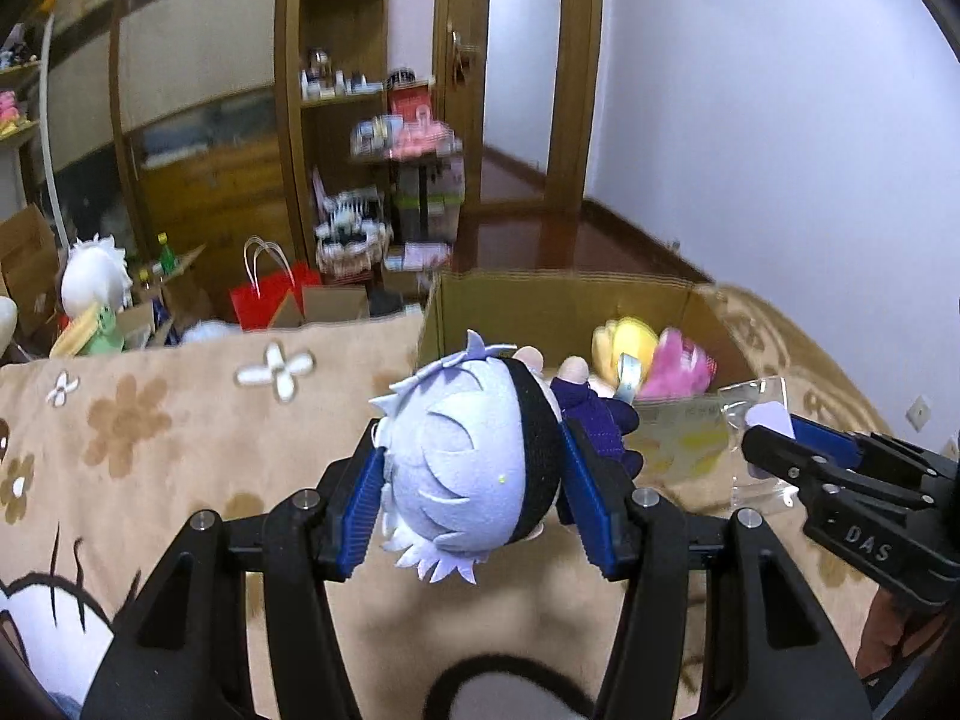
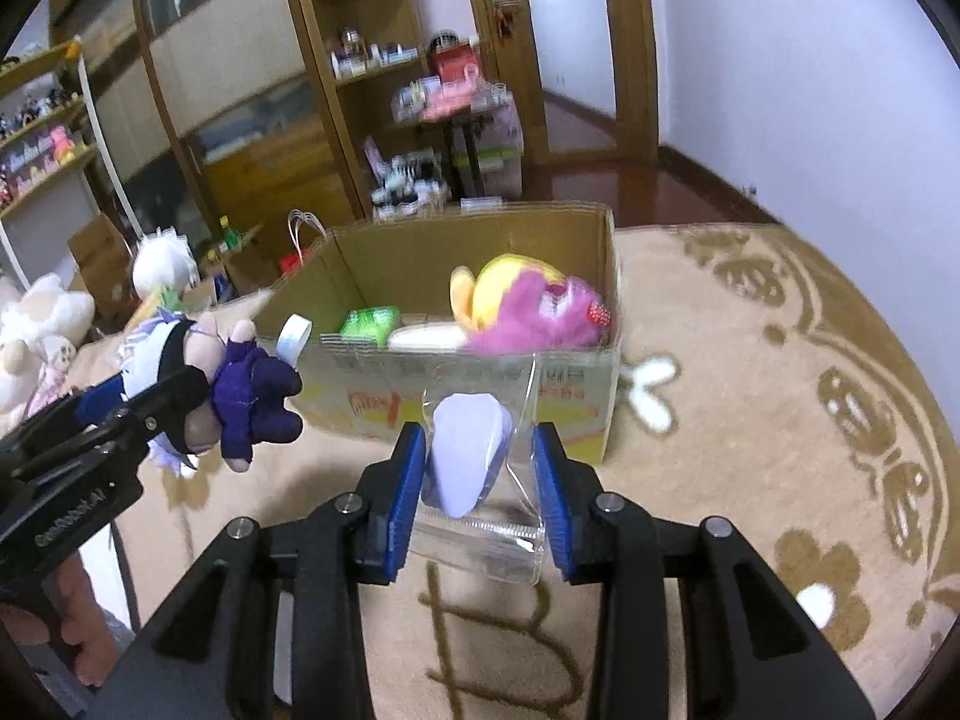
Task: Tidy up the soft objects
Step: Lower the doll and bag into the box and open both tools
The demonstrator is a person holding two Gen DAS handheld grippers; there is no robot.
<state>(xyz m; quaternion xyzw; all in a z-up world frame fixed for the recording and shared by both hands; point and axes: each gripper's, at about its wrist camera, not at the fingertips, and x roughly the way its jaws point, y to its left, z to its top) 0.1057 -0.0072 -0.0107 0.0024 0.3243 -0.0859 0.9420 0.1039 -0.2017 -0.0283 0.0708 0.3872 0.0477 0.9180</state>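
the far shelves (image 2: 372,66) behind the cardboard box (image 2: 480,360) are smeared by blur, so their small items cannot be made out, and the box's near wall hides whatever lies low inside. the left gripper (image 1: 474,486) is clamped on the round head of a plush doll (image 1: 462,468), its blue ribbed pads pressed into both sides; the doll has pale lilac felt hair cut in spikes, a black band and a dark purple outfit, its face turned away from the left wrist camera. it hangs just in front of the box, left of its near corner. the right gripper (image 2: 480,480) is closed onto a clear, crinkled plastic pouch (image 2: 480,516) holding a smooth lilac piece, directly before the box's near wall. inside the box lie a fuzzy pink plush (image 2: 540,312), a yellow plush (image 2: 498,282) and something green (image 2: 369,321). the box sits on a beige fleece blanket (image 2: 750,420) with brown flower shapes.
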